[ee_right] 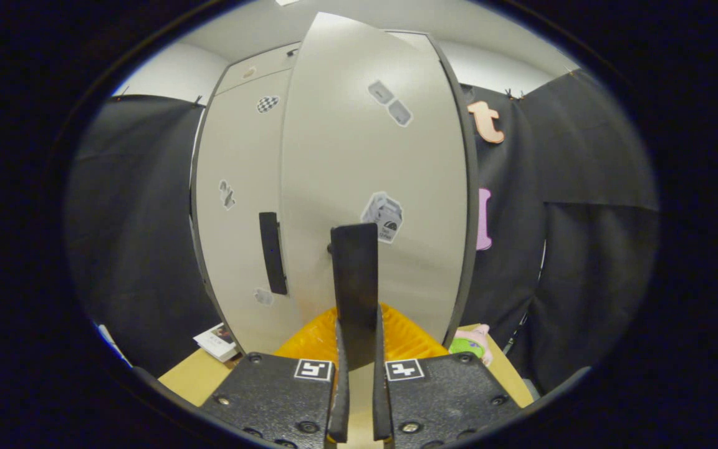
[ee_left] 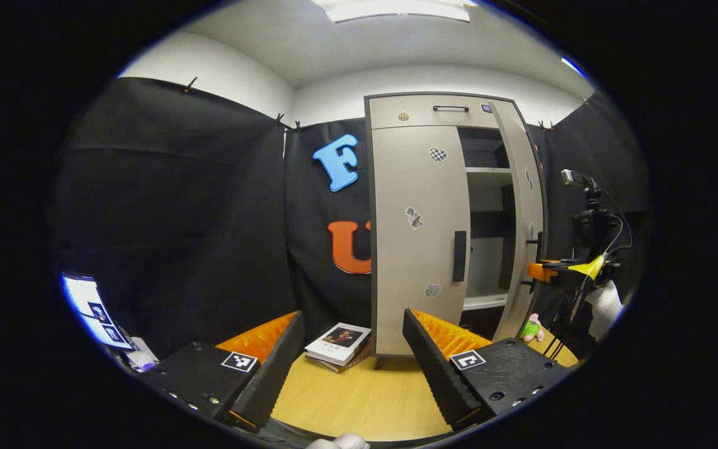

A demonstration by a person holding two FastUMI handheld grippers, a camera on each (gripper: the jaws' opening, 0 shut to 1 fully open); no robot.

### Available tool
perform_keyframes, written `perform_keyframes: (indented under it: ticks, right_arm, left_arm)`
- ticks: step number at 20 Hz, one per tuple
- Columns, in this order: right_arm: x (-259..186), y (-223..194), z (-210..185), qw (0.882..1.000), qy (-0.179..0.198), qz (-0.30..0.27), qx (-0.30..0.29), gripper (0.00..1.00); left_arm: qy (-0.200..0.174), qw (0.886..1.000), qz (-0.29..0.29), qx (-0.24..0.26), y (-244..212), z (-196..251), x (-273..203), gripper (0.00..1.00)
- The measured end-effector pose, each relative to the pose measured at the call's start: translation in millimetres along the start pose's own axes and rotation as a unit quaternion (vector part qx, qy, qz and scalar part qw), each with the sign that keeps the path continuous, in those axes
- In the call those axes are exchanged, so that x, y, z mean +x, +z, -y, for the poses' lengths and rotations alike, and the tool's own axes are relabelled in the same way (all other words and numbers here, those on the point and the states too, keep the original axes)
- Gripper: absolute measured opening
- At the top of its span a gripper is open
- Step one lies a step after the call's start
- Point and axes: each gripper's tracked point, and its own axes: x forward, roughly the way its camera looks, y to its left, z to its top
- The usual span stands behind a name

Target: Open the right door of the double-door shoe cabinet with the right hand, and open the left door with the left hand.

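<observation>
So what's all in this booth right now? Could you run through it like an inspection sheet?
Surface: wooden table, cabinet standing on it.
Job's things: right door swung partly open, shelves showing; left door closed, its handle untouched.
Clutter: books, small plush toy.
Grippers: right gripper shut on the right door's handle; left gripper open, short of the cabinet.
Cables: leads on a camera stand.
Surroundings: black cloth wall, screen.
</observation>
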Motion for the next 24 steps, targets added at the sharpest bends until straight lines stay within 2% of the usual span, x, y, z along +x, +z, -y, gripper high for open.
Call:
perform_keyframes:
  ticks: [5, 9, 13, 15, 20, 22, 24]
  right_arm:
    - [-32.6, -9.9, 33.9, 1.0, -0.016, 0.002, -0.011, 0.15]
    - [-45.6, -9.2, 61.1, 0.999, -0.031, 0.008, -0.033, 0.09]
    - [-52.8, -9.8, 79.5, 0.999, -0.01, 0.002, -0.045, 0.06]
    - [-57.0, -9.2, 97.8, 1.0, -0.012, 0.001, -0.028, 0.06]
    - [-58.2, -6.2, 157.0, 0.999, -0.034, 0.003, -0.028, 0.04]
    - [-56.7, -2.4, 158.5, 1.0, -0.014, 0.002, -0.007, 0.04]
    - [-54.3, -1.8, 161.2, 1.0, -0.012, 0.004, -0.014, 0.04]
  left_arm:
    - [-0.026, 1.0, 0.003, 0.0, -0.3, 14.9, 0.6, 0.96]
    - [-0.043, 0.999, 0.005, 0.003, -0.3, 53.4, 0.5, 0.96]
    - [-0.057, 0.998, 0.005, 0.001, 5.2, 85.8, 2.8, 0.96]
    - [-0.058, 0.998, 0.007, 0.003, 8.1, 100.1, 3.2, 0.96]
    - [-0.059, 0.998, 0.0, 0.004, 6.3, 131.5, 1.7, 0.96]
    - [-0.056, 0.998, -0.002, 0.004, 7.9, 138.4, 2.0, 0.96]
    - [-0.053, 0.999, -0.006, 0.004, 6.2, 141.9, 2.6, 0.96]
